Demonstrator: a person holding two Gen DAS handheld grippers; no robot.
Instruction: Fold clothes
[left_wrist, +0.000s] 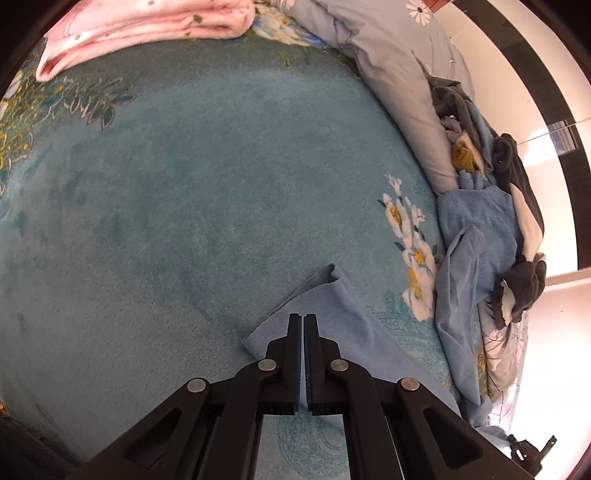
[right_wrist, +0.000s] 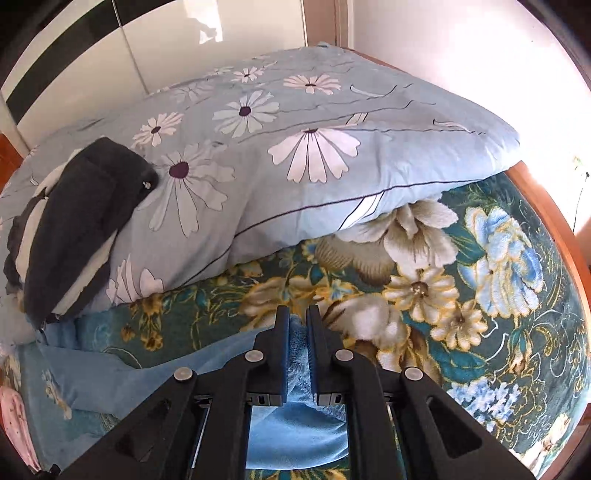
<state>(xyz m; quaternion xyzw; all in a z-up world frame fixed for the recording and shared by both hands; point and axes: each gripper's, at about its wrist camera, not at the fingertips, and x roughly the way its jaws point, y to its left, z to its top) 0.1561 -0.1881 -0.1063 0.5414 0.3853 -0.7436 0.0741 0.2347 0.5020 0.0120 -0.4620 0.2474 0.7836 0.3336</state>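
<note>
We see the left gripper (left_wrist: 303, 316) closed on the light blue garment (left_wrist: 334, 306), which lies on the teal blanket (left_wrist: 192, 177).

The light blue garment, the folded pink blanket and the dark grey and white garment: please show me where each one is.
Light blue garment (left_wrist: 332, 314): left wrist view, on its flat part ahead of the fingertips.
Folded pink blanket (left_wrist: 155, 29): left wrist view, on its top fold.
Dark grey and white garment (right_wrist: 77, 221): right wrist view, on its dark middle.
</note>
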